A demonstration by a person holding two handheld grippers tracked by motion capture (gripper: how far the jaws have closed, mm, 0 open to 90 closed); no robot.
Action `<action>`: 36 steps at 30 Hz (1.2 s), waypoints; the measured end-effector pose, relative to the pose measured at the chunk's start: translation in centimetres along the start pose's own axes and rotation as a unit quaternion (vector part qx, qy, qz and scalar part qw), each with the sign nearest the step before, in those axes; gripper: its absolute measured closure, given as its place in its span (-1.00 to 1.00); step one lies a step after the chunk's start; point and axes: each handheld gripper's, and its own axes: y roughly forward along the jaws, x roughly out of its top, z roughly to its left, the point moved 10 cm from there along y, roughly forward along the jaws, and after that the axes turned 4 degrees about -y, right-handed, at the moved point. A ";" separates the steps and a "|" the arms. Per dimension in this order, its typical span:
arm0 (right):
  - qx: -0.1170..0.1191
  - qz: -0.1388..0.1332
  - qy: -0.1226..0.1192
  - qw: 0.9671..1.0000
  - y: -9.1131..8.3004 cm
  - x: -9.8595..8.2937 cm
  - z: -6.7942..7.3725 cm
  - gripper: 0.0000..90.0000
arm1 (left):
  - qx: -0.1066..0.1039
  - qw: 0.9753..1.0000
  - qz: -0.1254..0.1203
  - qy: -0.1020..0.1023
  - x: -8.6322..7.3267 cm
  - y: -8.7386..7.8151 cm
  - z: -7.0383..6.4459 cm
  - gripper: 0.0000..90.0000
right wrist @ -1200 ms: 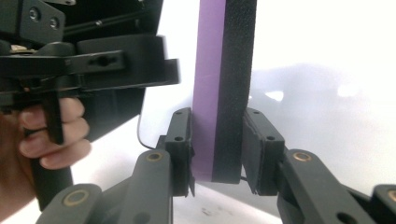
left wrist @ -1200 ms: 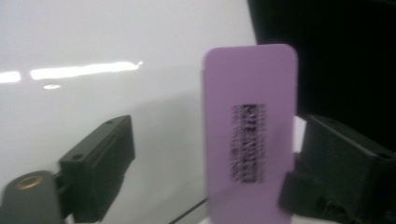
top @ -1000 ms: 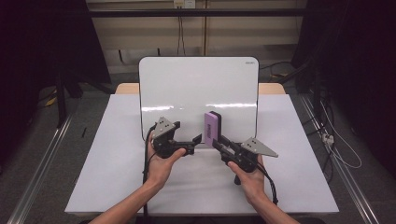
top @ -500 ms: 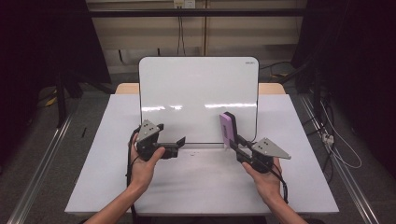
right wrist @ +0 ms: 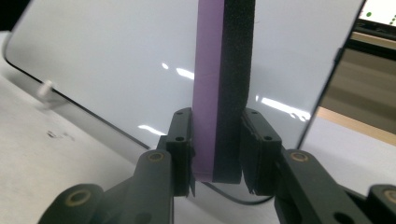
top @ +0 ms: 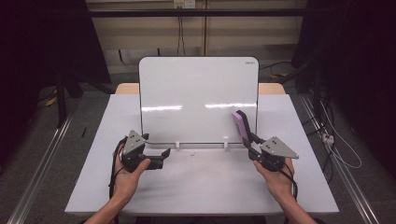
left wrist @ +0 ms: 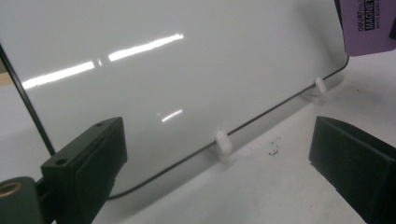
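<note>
Left of the board [top: 198, 100], low at its bottom-left corner: left hand [top: 127, 173] wrapped around the left tool [top: 161, 156], forearm in from below, tool aimed rightward along the board's lower edge. Jaws spread wide, holding nothing, clear of the board and its white clips [left wrist: 223, 142].

At the board's bottom-right corner: right hand [top: 276, 176] gripping the right tool [top: 249, 140], aimed up and left toward the board. Clamped tight on the eraser [top: 243, 127], purple side and black felt side each against one jaw. Eraser upright, long axis rising from the jaws and leaning back toward the board, in front of its right edge, lifted off the white surface [top: 205, 186]. Touching the board or not: cannot tell.
</note>
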 end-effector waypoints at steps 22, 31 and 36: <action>-0.049 0.082 -0.124 0.988 1.3 -1.4 -0.7 0.49 | 0.040 0.999 0.035 -0.009 -4.6 -2.6 2.9 -0.91; -0.071 0.104 -0.147 0.981 1.9 -1.0 -0.2 0.46 | 0.046 0.998 0.026 -0.017 -4.6 -2.8 3.3 -0.91; -0.071 0.096 -0.139 0.983 1.9 -1.0 -0.3 0.43 | 0.051 0.998 0.023 -0.018 -4.5 -3.0 3.6 -0.90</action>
